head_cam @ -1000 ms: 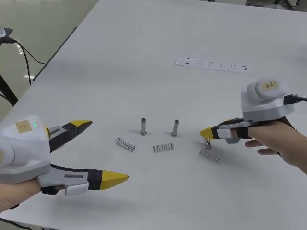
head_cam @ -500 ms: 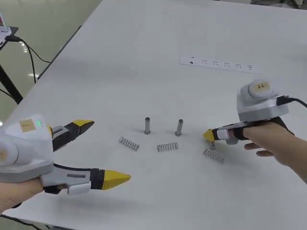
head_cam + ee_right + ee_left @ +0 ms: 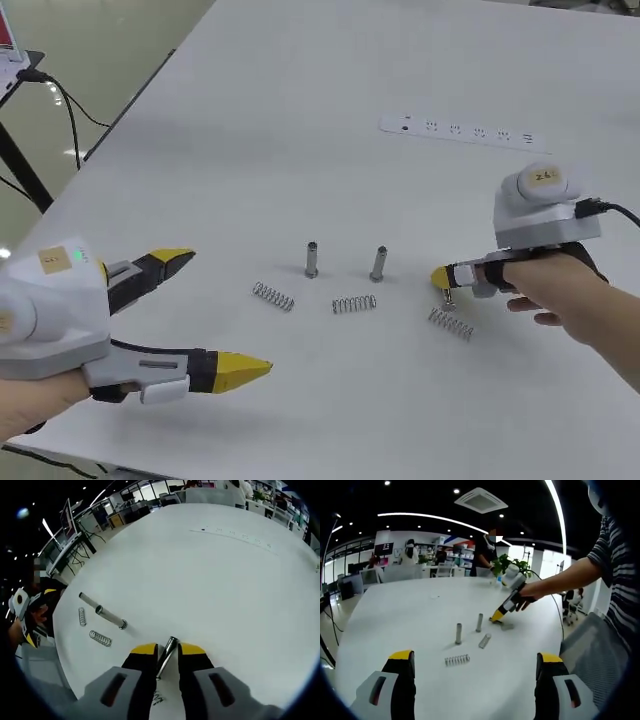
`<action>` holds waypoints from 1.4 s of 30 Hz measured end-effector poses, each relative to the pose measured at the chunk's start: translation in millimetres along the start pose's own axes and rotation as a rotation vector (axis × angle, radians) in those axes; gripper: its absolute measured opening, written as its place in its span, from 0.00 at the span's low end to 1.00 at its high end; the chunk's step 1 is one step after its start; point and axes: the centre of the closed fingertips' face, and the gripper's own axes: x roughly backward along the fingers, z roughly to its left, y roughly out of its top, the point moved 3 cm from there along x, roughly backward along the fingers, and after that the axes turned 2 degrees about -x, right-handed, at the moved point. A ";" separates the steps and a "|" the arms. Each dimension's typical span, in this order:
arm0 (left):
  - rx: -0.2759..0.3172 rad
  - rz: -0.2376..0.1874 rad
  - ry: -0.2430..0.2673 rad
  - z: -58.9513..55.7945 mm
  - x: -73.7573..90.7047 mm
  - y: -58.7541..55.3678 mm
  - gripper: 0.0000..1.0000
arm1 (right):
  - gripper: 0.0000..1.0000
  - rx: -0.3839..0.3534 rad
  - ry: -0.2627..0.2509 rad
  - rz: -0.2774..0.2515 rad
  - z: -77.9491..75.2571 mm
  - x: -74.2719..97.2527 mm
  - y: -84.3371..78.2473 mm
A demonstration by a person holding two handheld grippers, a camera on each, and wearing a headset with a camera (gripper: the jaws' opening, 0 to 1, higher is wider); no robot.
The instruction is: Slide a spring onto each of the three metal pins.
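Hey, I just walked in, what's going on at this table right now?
A person works at a white table with a gripper in each hand. The right gripper has its jaws shut on a metal pin, low by the tabletop. The left gripper hangs open, holding nothing. The left pin and middle pin stand upright and bare. The left spring, middle spring and right spring lie loose on the table.
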 end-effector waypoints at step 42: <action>0.023 -0.007 0.000 -3.9 -1.5 -3.1 0.96 | 0.05 0.071 -0.013 -0.040 2.9 13.0 -5.2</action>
